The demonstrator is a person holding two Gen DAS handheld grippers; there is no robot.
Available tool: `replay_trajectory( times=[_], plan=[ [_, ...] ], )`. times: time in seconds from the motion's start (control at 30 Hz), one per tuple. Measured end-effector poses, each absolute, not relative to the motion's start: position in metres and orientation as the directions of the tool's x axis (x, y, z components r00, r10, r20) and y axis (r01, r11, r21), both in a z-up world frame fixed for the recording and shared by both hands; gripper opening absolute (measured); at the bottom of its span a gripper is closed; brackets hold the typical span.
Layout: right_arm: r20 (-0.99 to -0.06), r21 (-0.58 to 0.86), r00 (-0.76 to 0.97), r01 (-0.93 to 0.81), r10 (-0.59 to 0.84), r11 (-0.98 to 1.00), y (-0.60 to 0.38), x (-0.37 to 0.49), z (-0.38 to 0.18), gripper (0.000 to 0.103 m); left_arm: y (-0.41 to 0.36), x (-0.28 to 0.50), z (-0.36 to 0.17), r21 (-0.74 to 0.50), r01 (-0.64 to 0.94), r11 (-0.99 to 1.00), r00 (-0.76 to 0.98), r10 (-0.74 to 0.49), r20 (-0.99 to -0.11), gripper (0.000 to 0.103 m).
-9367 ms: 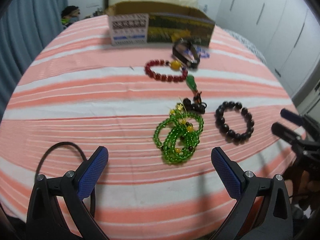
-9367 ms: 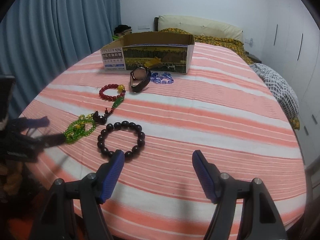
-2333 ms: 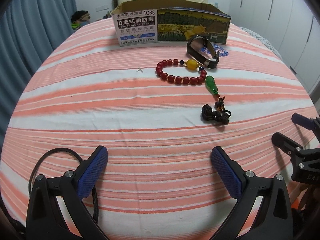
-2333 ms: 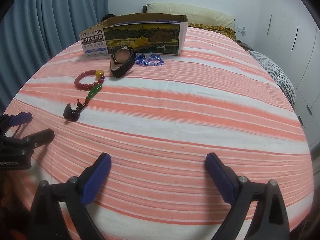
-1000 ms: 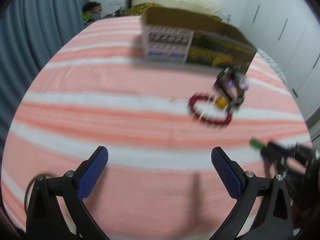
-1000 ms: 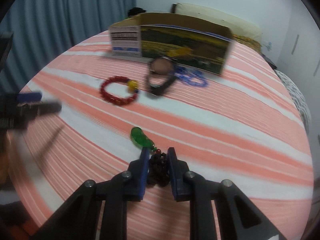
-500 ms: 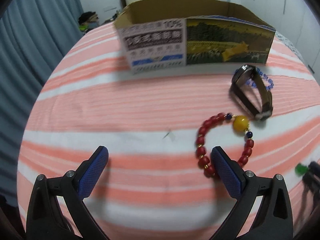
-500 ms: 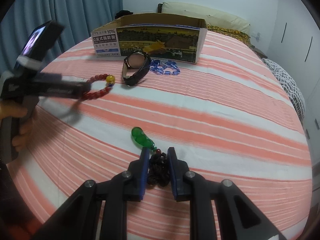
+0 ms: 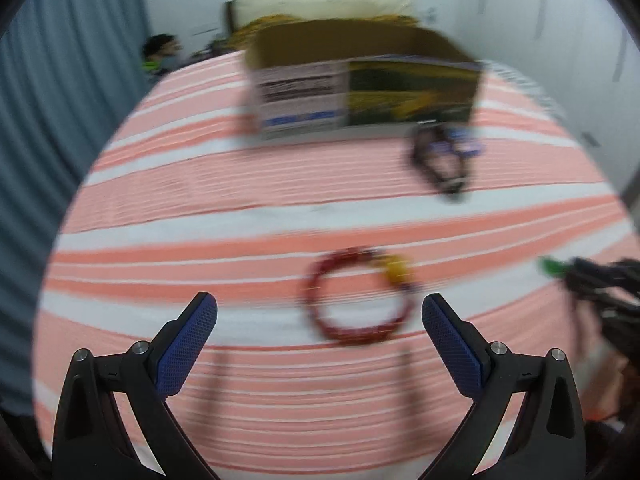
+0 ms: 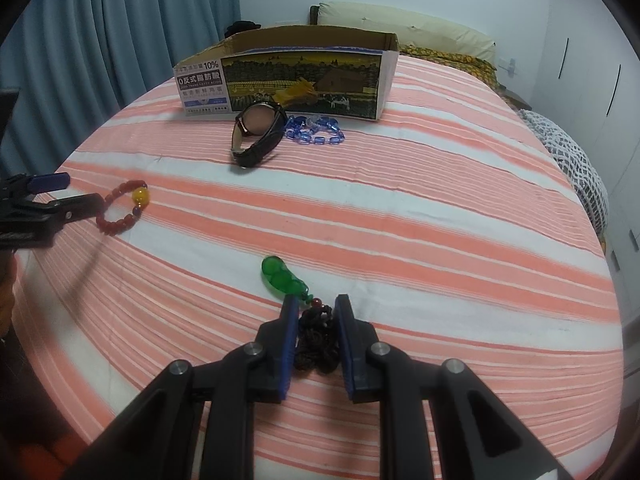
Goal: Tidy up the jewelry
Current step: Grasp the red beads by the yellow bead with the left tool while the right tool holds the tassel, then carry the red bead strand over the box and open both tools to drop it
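My right claw is clamped on the dark knotted cord of a green jade pendant, whose green stone lies on the orange-and-white striped bedspread just ahead of my fingertips. My left claw stands wide open, holding nothing, just above a red bead bracelet with one yellow bead lying on the bed. Farther off, a dark-strapped wristwatch and a blue crystal bracelet lie before an open printed cardboard box.
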State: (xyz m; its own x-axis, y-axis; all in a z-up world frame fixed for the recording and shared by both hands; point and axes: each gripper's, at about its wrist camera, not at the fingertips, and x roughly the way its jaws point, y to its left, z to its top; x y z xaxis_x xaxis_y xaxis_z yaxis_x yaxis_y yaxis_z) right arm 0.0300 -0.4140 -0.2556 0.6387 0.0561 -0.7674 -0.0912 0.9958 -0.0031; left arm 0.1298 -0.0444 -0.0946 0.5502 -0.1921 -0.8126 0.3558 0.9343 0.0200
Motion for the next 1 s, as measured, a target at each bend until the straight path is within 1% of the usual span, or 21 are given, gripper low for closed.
replay_trajectory(
  times=[0.07,0.13,0.17,0.2,0.27,0.33,0.37,0.4,0.43,0.5,0.53,0.57,0.77,0.83,1.0],
  plan=[
    [-0.767,0.003,0.639,-0.090,0.060,0.996,-0.415,0.030,-0.256,0.019,-0.064,0.130,-0.099,0.022,0.395,0.918,0.537,-0.212,-0.817,0.102],
    [-0.769,0.005,0.637,-0.088,0.060,0.996,-0.416,0.030,-0.255,0.019,-0.084,0.132,-0.110,0.071,0.407,0.911,0.535,-0.175,-0.826,0.092],
    [-0.770,0.008,0.636,-0.086,0.061,0.996,-0.417,0.029,-0.255,0.019,-0.089,0.139,-0.116,0.074,0.406,0.911,0.520,-0.164,-0.838,0.083],
    [-0.770,0.012,0.635,-0.081,0.061,0.997,-0.419,0.029,-0.255,0.020,-0.090,0.144,-0.121,0.058,0.403,0.913,0.501,-0.168,-0.849,0.079],
    [-0.771,0.026,0.633,-0.078,0.070,0.997,-0.424,0.026,-0.255,0.021,-0.086,0.143,-0.121,0.014,0.380,0.925,0.501,-0.193,-0.844,0.079],
    [-0.772,0.048,0.631,-0.071,0.082,0.996,-0.431,0.024,-0.256,0.022,-0.086,0.142,-0.120,0.004,0.375,0.927,0.504,-0.201,-0.840,0.072],
    [-0.771,0.062,0.630,-0.070,0.092,0.996,-0.434,0.024,-0.256,0.024,-0.087,0.140,-0.119,0.000,0.383,0.924,0.508,-0.210,-0.835,0.066],
    [-0.769,0.089,0.629,-0.068,0.112,0.994,-0.439,0.023,-0.257,0.024,-0.089,0.137,-0.118,0.000,0.392,0.920,0.511,-0.218,-0.832,0.057],
    [-0.768,0.105,0.628,-0.070,0.125,0.992,-0.442,0.023,-0.258,0.025,-0.090,0.136,-0.118,-0.001,0.399,0.917,0.512,-0.224,-0.829,0.051],
    [-0.765,0.133,0.626,-0.079,0.153,0.988,-0.446,0.023,-0.258,0.025,-0.091,0.134,-0.116,-0.006,0.410,0.912,0.513,-0.236,-0.825,0.026],
    [-0.766,0.133,0.623,-0.085,0.157,0.987,-0.446,0.023,-0.258,0.025,-0.091,0.135,-0.116,-0.012,0.409,0.913,0.512,-0.240,-0.825,0.019],
    [-0.769,0.129,0.620,-0.091,0.158,0.987,-0.446,0.024,-0.258,0.026,-0.089,0.137,-0.116,-0.027,0.408,0.913,0.507,-0.251,-0.825,0.016],
    [-0.788,0.064,0.601,-0.136,0.134,0.989,-0.437,0.022,-0.257,0.026,-0.077,0.136,-0.113,-0.113,0.406,0.907,0.481,-0.317,-0.817,0.016],
    [-0.796,0.022,0.597,-0.137,0.101,0.990,-0.433,0.020,-0.256,0.018,-0.072,0.133,-0.110,-0.141,0.406,0.903,0.474,-0.340,-0.812,0.016],
    [-0.778,0.065,0.615,-0.121,0.127,0.990,-0.435,0.017,-0.241,0.018,-0.055,0.124,-0.087,-0.208,0.407,0.890,0.477,-0.401,-0.782,0.016]
  ],
)
